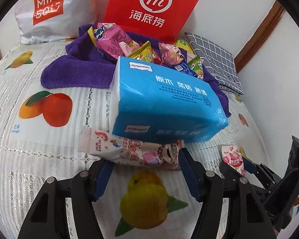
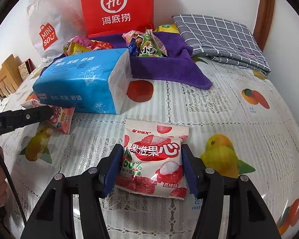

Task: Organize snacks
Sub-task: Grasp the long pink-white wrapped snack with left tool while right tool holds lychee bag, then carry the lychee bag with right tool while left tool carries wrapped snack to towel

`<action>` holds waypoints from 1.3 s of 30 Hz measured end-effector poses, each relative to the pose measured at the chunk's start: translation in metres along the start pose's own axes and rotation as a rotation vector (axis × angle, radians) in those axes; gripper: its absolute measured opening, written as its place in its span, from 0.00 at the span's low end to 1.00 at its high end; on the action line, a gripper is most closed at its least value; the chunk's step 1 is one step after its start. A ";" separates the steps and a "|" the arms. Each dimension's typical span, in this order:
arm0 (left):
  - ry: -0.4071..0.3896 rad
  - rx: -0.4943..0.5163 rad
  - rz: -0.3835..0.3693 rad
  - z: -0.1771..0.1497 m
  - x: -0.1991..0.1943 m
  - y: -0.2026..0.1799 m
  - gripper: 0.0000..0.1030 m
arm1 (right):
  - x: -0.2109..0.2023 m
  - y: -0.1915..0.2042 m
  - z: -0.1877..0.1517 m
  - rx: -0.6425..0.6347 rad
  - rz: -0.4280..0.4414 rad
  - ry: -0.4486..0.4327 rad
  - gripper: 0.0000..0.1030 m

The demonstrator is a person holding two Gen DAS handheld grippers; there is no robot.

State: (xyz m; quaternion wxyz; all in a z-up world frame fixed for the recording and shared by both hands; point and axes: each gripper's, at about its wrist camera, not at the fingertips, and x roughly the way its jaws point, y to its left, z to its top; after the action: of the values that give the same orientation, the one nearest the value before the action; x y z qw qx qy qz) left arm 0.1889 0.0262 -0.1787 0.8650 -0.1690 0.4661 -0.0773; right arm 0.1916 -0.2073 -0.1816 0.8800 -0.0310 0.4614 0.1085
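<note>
1. Lying flat on the surface [image 2: 239, 103], the lychee gummy pack [image 2: 152, 159] sits between the right gripper [image 2: 151, 166] pads; the blue pads flank its left and right edges, and whether they press on it I cannot tell.
2. At 9 o'clock from that pack, a pink snack pack [image 1: 129, 149] lies partly under the near end of the blue tissue pack [image 1: 165, 99]; the left gripper [image 1: 143, 171] has its jaws open just short of it, one pad at the pack's near left edge, the other at its right end, nothing pinched.
3. At 12 o'clock from the tissue pack, a heap of small wrapped snacks [image 1: 149, 51] rests on a rumpled purple towel [image 1: 77, 69].
4. Behind the towel, at 12 o'clock, a red paper bag [image 2: 117, 8] stands against the wall; at 10 o'clock a white Miniso bag [image 2: 47, 23] leans beside it.
5. At 2 o'clock from the towel, a folded grey checked cloth [image 2: 221, 37] lies on the surface.
6. Fruit prints and lace cover the surface throughout.
</note>
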 end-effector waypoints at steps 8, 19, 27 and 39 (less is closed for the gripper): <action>-0.017 -0.040 0.021 0.003 0.006 -0.004 0.47 | 0.000 0.000 0.000 -0.001 -0.001 -0.001 0.57; 0.003 -0.110 -0.051 -0.013 -0.019 0.008 0.26 | 0.000 0.000 0.000 -0.002 0.000 -0.001 0.57; 0.039 -0.188 -0.046 -0.022 -0.022 0.029 0.28 | 0.000 0.000 0.000 -0.002 0.001 -0.002 0.57; 0.008 -0.161 -0.077 -0.018 -0.026 0.012 0.25 | 0.001 0.000 0.000 -0.002 0.018 0.000 0.61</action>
State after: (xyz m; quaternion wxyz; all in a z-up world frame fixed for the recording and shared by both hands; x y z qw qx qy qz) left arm 0.1587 0.0414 -0.1718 0.8431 -0.2555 0.4675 -0.0735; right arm 0.1916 -0.2074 -0.1823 0.8789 -0.0278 0.4615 0.1170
